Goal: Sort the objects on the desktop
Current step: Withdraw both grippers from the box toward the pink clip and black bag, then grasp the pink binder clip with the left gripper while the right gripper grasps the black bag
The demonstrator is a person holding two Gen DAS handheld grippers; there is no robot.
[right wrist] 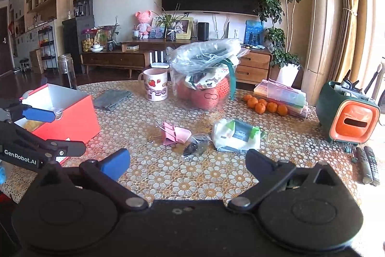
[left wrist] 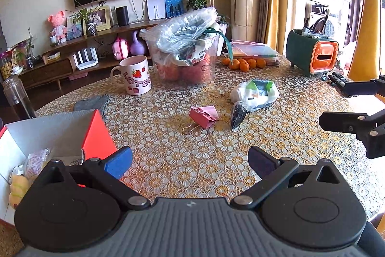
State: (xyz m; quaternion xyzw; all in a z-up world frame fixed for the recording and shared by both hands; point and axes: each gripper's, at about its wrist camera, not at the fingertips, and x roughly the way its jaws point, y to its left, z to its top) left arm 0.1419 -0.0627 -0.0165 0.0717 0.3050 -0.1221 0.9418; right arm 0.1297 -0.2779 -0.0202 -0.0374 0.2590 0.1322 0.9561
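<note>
Three loose items sit mid-table, waiting to be sorted: a pink metal binder clip (left wrist: 204, 116), a small clear bag of dark bits (left wrist: 237, 116) just beside it, and a white plastic-wrapped packet with green corners (left wrist: 255, 92) behind that. At the table's left edge stands the red cardboard box with the white inside (left wrist: 96, 134), and it already holds a few things, including a crinkly wrapped packet (left wrist: 36, 160), so part of the job looks done. Left gripper (left wrist: 190, 160) has its jaws spread wide with nothing between them, hovering beside the box. Right gripper (right wrist: 187, 163) is splayed wide and empty too, aimed at the clip and bag. Those three pieces look like the work left.
</note>
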